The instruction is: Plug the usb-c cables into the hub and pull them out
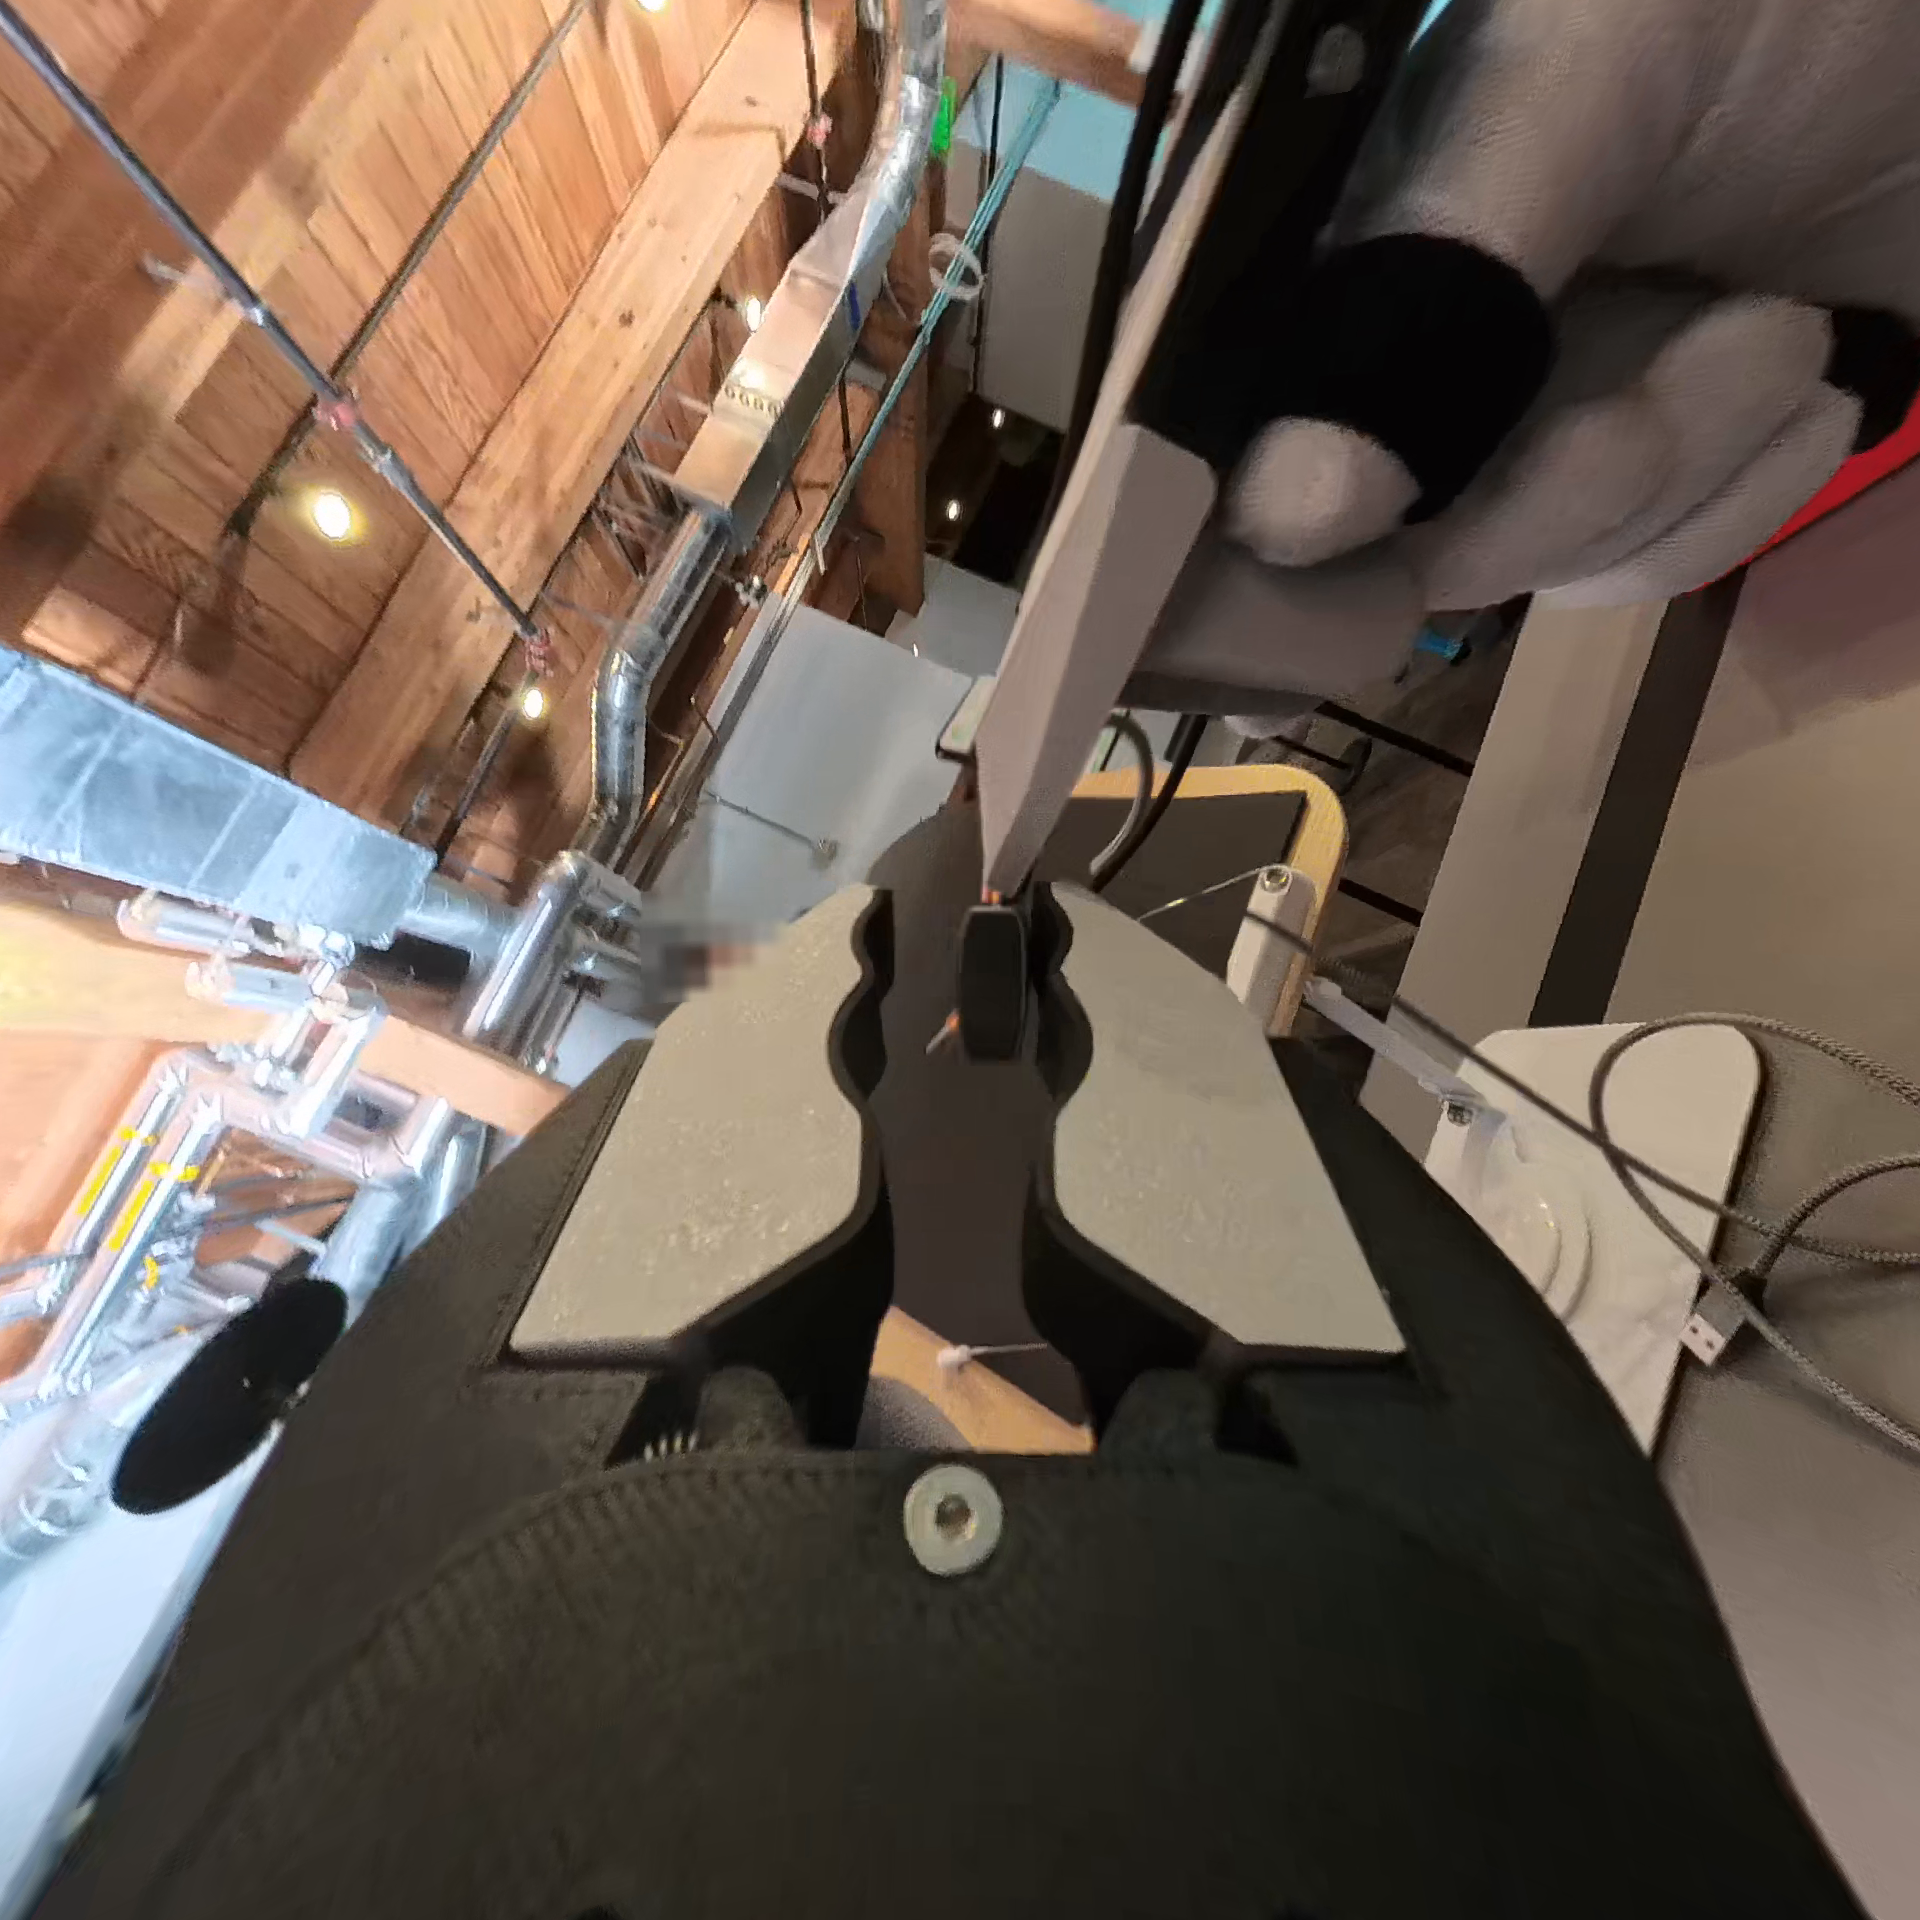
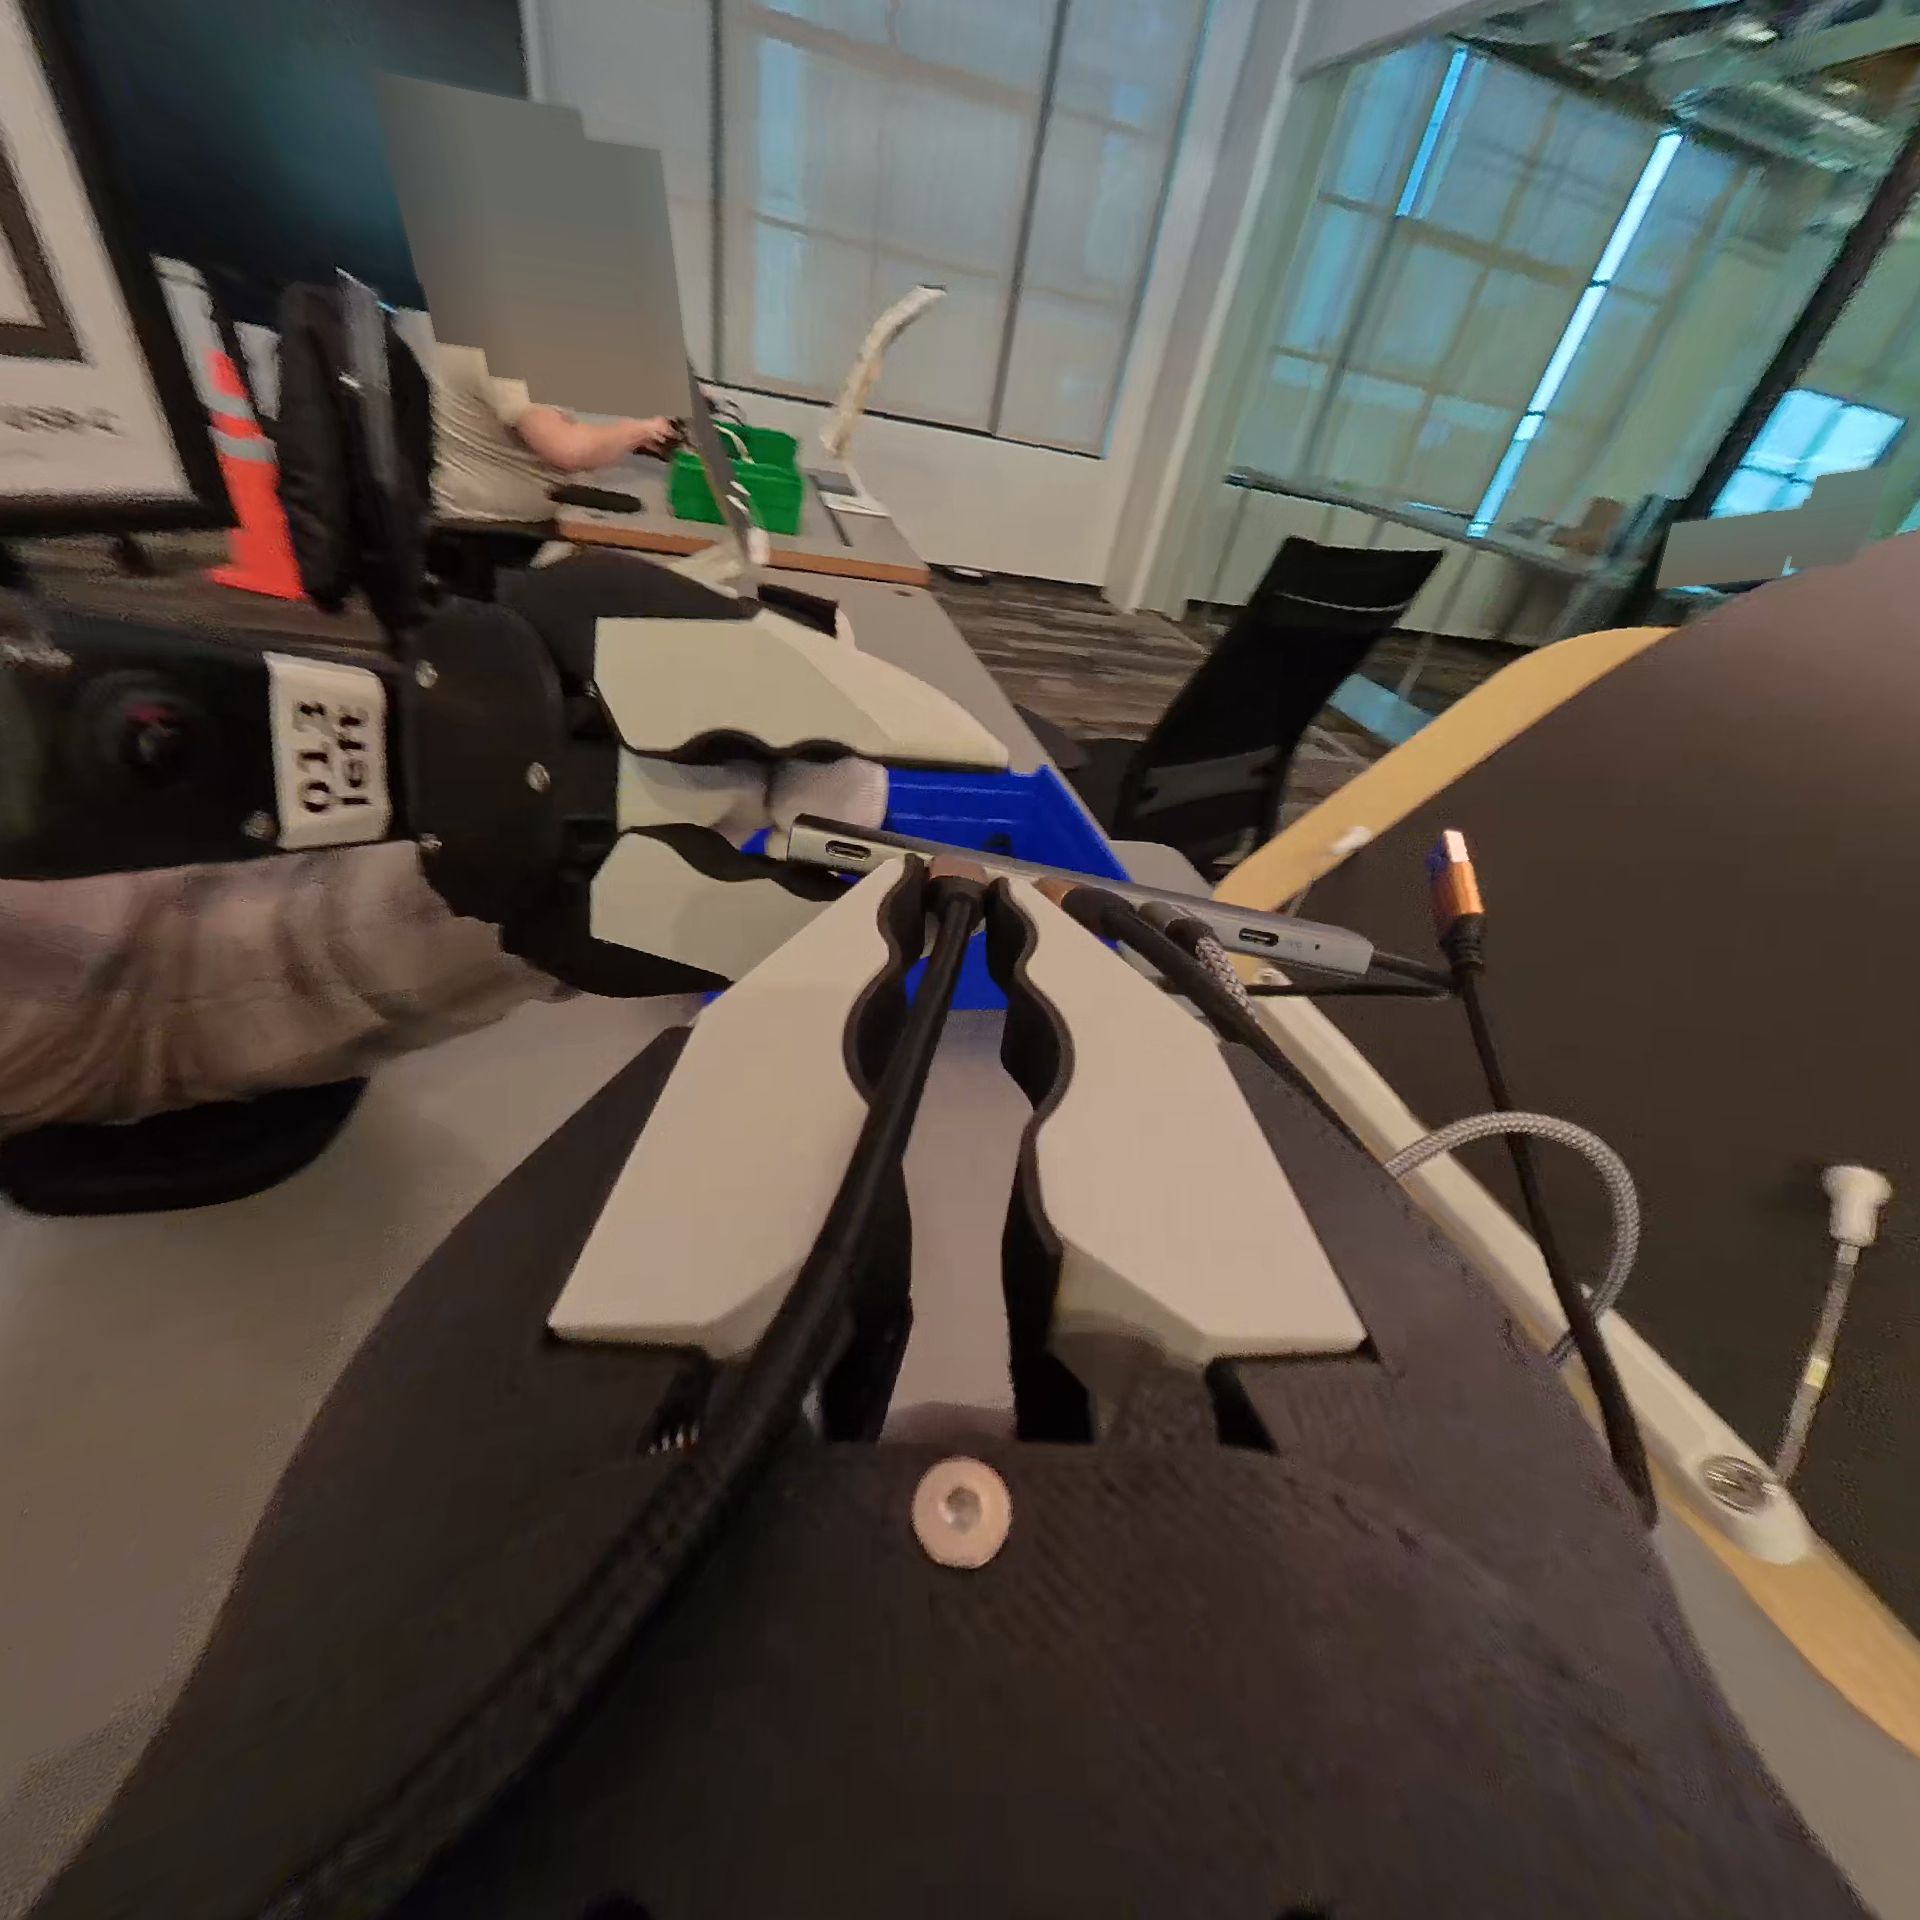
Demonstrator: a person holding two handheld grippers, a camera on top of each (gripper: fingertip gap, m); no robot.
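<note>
The right gripper (image 2: 951,883) clamps a black braided usb-c cable (image 2: 914,1049) at its copper plug, against the slim grey metal hub (image 2: 1091,894). The left gripper (image 2: 821,821) pinches the hub's end above the bench (image 2: 208,1351); a white printed label (image 2: 324,748) marks its body.

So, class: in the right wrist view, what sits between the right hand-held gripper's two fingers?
A black cable runs up the gap, its coppery plug at the fingertips of the right hand-held gripper, meeting the grey hub.
</note>
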